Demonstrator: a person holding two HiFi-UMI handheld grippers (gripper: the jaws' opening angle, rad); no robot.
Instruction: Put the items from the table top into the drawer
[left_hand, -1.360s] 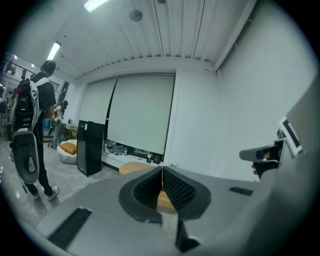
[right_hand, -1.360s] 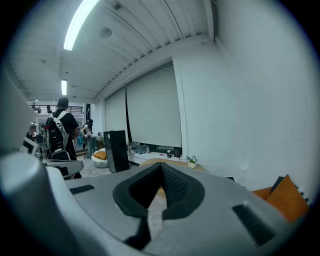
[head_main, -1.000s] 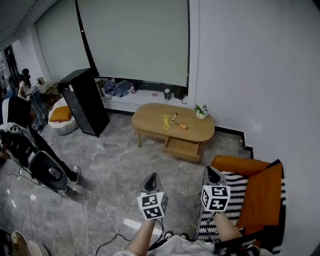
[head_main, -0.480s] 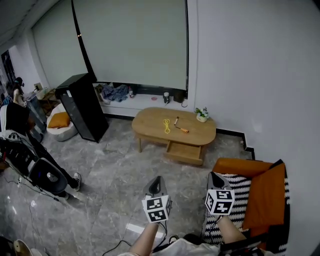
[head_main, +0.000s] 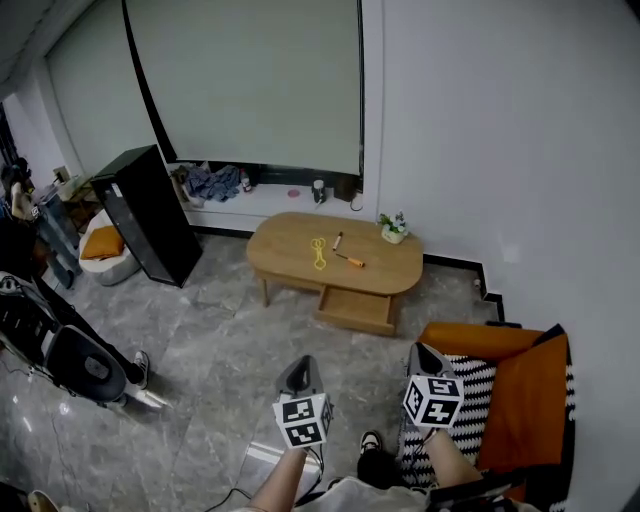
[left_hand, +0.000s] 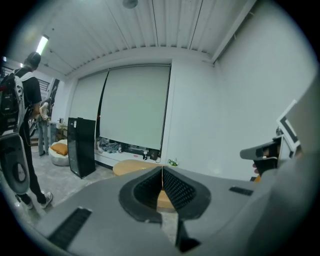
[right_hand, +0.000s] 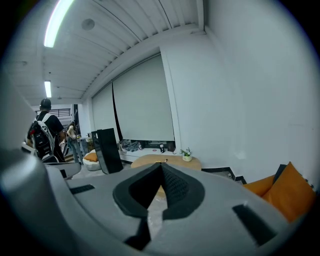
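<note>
Approach comes first: left tongs (head_main: 301, 365) and right tongs (head_main: 421, 352) are both pinched shut and empty, well apart from the desk (head_main: 280, 250). Yellow item (head_main: 318, 252), dark pen (head_main: 337, 241) and orange-handled tool (head_main: 350, 260) lie on it above the open drawer (head_main: 352, 310); walk close, then spread one pair.

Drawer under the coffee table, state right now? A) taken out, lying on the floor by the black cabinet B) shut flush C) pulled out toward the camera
C: in the head view the drawer juts out past the front edge of the coffee table, with its inside showing.
</note>
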